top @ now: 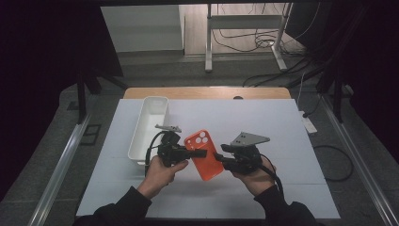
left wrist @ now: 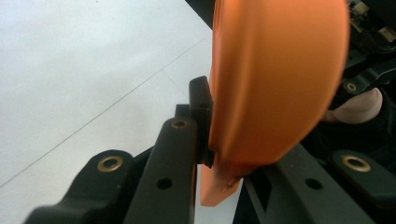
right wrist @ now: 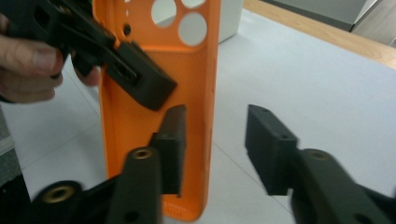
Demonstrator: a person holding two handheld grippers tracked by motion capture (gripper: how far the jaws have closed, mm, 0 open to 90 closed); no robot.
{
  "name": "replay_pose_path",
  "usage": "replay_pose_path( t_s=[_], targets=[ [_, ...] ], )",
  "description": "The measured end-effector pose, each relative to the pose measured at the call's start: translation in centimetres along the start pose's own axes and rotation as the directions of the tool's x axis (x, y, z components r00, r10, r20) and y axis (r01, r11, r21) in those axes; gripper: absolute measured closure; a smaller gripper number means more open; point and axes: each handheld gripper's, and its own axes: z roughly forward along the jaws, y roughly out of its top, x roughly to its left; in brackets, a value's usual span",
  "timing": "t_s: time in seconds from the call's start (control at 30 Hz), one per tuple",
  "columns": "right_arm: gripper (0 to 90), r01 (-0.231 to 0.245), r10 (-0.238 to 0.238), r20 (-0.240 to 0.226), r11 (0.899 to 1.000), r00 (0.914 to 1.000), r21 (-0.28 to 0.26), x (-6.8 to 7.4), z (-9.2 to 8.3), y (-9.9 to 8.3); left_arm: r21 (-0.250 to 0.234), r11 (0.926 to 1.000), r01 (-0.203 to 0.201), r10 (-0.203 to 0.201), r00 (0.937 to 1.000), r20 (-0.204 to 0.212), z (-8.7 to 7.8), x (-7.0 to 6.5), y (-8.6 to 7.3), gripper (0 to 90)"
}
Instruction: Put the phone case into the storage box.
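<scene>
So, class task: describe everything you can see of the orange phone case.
The orange phone case looks like soft matt rubber or silicone, empty, with three round camera holes at its top corner. It is held above the white table, tilted, holes away from the person. The left gripper is shut on one long edge. The right gripper stands open at the lower end, one jaw inside the shell, its pads not pressing.

The phone case (top: 204, 154) is bright orange all over, inside and out. Both grippers, left (top: 197, 153) and right (top: 217, 157), are black with brass-coloured rivets. The bin (top: 149, 127) is plain white, the table mat (top: 263, 122) pale white, and the table edge (top: 207, 92) light wood.
</scene>
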Motion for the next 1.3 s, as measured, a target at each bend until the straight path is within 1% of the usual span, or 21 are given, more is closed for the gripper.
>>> replay_pose_path(
  t_s=[0.03, 0.17, 0.23, 0.27, 0.3, 0.33, 0.43, 0.5, 0.53, 0.6, 0.67, 0.73, 0.83, 0.93, 1.0, 1.03, 1.07, 1.1, 1.13, 1.23, 1.3],
  targets=[
    [50.5, 0.004, -0.004, 0.000, 1.000, 1.0000, 0.007, 0.0, 0.0, 0.0, -0.004, 1.0000, -0.002, 0.002, 1.0000, 0.006, -0.1, 0.0, 0.0, 84.8],
    [37.7, -0.010, 0.011, -0.044, 1.000, 0.9990, 0.023, -0.3, 0.0, -0.1, 0.001, 0.9996, -0.028, 0.028, 0.9996, 0.007, -0.7, 0.1, 0.1, 84.7],
    [30.2, -0.019, 0.020, -0.077, 1.000, 0.9968, 0.025, -0.5, 0.0, -0.1, -0.002, 0.9993, -0.038, 0.038, 0.9992, 0.010, -0.9, 0.2, 0.2, 84.7],
    [26.1, -0.027, 0.029, -0.105, 0.999, 0.9941, 0.028, -0.7, -0.1, -0.1, -0.003, 0.9992, -0.041, 0.041, 0.9991, 0.014, -1.0, 0.2, 0.2, 84.6],
    [22.6, -0.033, 0.036, -0.116, 0.999, 0.9925, 0.030, -0.7, -0.1, -0.1, -0.002, 0.9989, -0.046, 0.046, 0.9988, 0.014, -1.2, 0.3, 0.2, 84.6],
    [22.6, -0.033, 0.036, -0.116, 0.999, 0.9925, 0.030, -0.7, -0.1, -0.1, -0.002, 0.9989, -0.046, 0.046, 0.9988, 0.014, -1.2, 0.3, 0.2, 84.6],
    [8.2, -0.045, 0.053, -0.157, 0.998, 0.9862, 0.050, -1.0, 0.0, -0.2, -0.007, 0.9982, -0.060, 0.060, 0.9979, 0.023, -1.5, 0.4, 0.2, 84.6],
    [3.2, -0.039, 0.050, -0.185, 0.997, 0.9814, 0.064, -1.1, 0.0, -0.3, -0.008, 0.9978, -0.066, 0.066, 0.9974, 0.031, -1.7, 0.5, 0.2, 84.5],
    [2.0, -0.038, 0.050, -0.197, 0.997, 0.9790, 0.061, -1.1, 0.1, -0.4, -0.007, 0.9976, -0.069, 0.069, 0.9970, 0.035, -1.7, 0.5, 0.2, 84.5],
    [0.1, -0.035, 0.046, -0.206, 0.998, 0.9775, 0.056, -1.2, 0.0, -0.4, -0.008, 0.9970, -0.077, 0.077, 0.9961, 0.044, -1.8, 0.5, 0.3, 84.5],
    [0.0, -0.031, 0.042, -0.220, 0.998, 0.9746, 0.053, -1.2, 0.1, -0.5, -0.007, 0.9959, -0.090, 0.090, 0.9942, 0.059, -1.8, 0.5, 0.3, 84.4],
    [0.0, -0.029, 0.043, -0.233, 0.998, 0.9715, 0.063, -1.3, 0.1, -0.5, -0.004, 0.9954, -0.096, 0.096, 0.9933, 0.064, -1.8, 0.4, 0.3, 84.4],
    [0.0, -0.022, 0.038, -0.248, 0.998, 0.9681, 0.066, -1.2, 0.2, -0.6, 0.006, 0.9932, -0.117, 0.116, 0.9898, 0.083, -1.7, 0.2, 0.4, 84.4],
    [0.0, -0.015, 0.029, -0.261, 0.998, 0.9649, 0.057, -1.1, 0.3, -0.6, 0.009, 0.9922, -0.124, 0.123, 0.9881, 0.092, -1.6, 0.1, 0.4, 84.3],
    [0.0, -0.027, 0.042, -0.276, 0.998, 0.9602, 0.058, -1.0, 0.4, -0.6, 0.013, 0.9906, -0.136, 0.134, 0.9855, 0.104, -1.5, -0.1, 0.4, 84.3],
    [0.0, -0.037, 0.052, -0.292, 0.998, 0.9549, 0.059, -1.0, 0.5, -0.6, 0.015, 0.9901, -0.140, 0.137, 0.9847, 0.108, -1.4, -0.2, 0.4, 84.2],
    [0.0, -0.037, 0.052, -0.292, 0.998, 0.9549, 0.059, -1.0, 0.5, -0.6, 0.016, 0.9895, -0.144, 0.141, 0.9836, 0.113, -1.4, -0.3, 0.4, 84.2],
    [0.3, -0.042, 0.058, -0.302, 0.997, 0.9514, 0.061, -0.9, 0.6, -0.6, 0.017, 0.9881, -0.153, 0.150, 0.9815, 0.120, -1.3, -0.4, 0.4, 84.2],
    [1.2, -0.045, 0.067, -0.312, 0.996, 0.9477, 0.077, -0.9, 0.8, -0.6, 0.018, 0.9872, -0.159, 0.155, 0.9801, 0.124, -1.3, -0.5, 0.5, 84.2],
    [1.5, -0.044, 0.073, -0.314, 0.994, 0.9465, 0.100, -0.6, 1.0, -0.7, 0.022, 0.9845, -0.174, 0.169, 0.9760, 0.137, -1.2, -0.8, 0.5, 84.2],
    [1.6, -0.043, 0.078, -0.331, 0.993, 0.9405, 0.110, -0.5, 1.1, -0.7, 0.024, 0.9833, -0.181, 0.175, 0.9739, 0.144, -1.1, -0.9, 0.6, 84.2]
  ],
)
